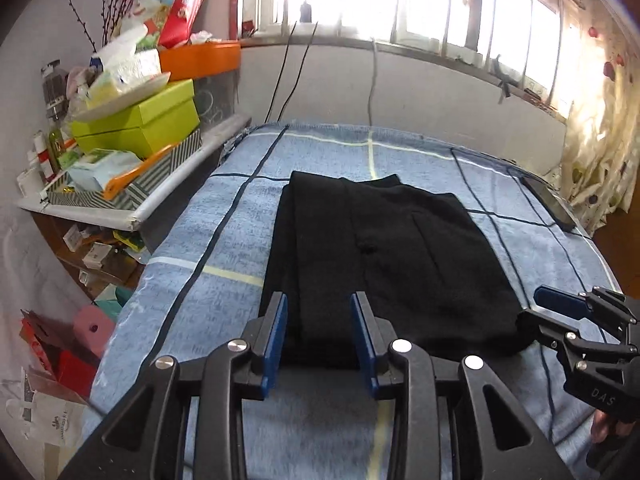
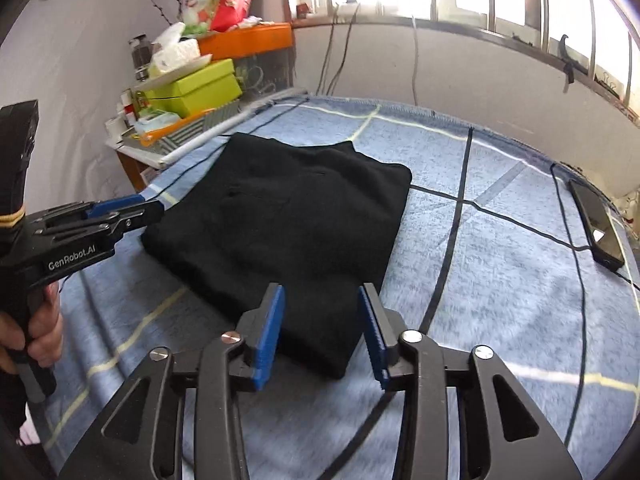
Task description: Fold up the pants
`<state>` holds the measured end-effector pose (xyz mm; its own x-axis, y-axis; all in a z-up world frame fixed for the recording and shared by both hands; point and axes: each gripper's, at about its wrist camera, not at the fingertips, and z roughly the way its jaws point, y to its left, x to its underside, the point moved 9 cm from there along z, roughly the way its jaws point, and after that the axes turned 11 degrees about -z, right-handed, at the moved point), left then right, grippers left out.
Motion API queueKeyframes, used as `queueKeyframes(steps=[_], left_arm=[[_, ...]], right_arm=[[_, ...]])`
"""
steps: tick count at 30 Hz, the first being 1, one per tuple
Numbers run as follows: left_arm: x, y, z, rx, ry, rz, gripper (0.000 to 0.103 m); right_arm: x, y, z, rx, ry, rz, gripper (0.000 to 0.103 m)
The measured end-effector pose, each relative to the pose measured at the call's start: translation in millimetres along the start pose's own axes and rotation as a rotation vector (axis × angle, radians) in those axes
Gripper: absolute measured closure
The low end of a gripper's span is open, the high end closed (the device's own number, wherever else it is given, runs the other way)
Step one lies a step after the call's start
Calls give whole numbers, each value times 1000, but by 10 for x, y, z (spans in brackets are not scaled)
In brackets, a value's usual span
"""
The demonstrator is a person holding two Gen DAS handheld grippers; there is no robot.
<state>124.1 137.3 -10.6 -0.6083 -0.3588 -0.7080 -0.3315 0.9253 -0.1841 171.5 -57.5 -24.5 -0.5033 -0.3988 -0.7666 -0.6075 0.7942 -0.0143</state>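
Observation:
The black pants (image 1: 380, 256) lie folded into a flat rectangle on the blue checked blanket (image 1: 224, 280); they also show in the right wrist view (image 2: 280, 224). My left gripper (image 1: 319, 312) is open and empty, its jaws straddling the near left edge of the pants. It also shows at the left of the right wrist view (image 2: 132, 210). My right gripper (image 2: 322, 304) is open and empty at the pants' near right corner. It shows at the right of the left wrist view (image 1: 552, 306).
A black phone (image 2: 598, 224) with a cable lies on the blanket's right edge. A cluttered shelf with a green box (image 1: 140, 124) and an orange box (image 1: 200, 60) stands on the left. A window and a curtain (image 1: 600, 140) are behind.

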Motion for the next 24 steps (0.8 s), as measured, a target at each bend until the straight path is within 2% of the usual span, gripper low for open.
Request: queueKeyframes(steps=[7,13,24], left_arm=[[265,-109,-271,-3,15,26,67],[405,-188,-414,-5,17,45,67],[654,-157,-156,-44,79,58,67]], right_arm=[[194,260,-202,-27,10,-6,62],[284,330,-362,-27,0,6,61],[446,331,-174,-10,50,4,60]])
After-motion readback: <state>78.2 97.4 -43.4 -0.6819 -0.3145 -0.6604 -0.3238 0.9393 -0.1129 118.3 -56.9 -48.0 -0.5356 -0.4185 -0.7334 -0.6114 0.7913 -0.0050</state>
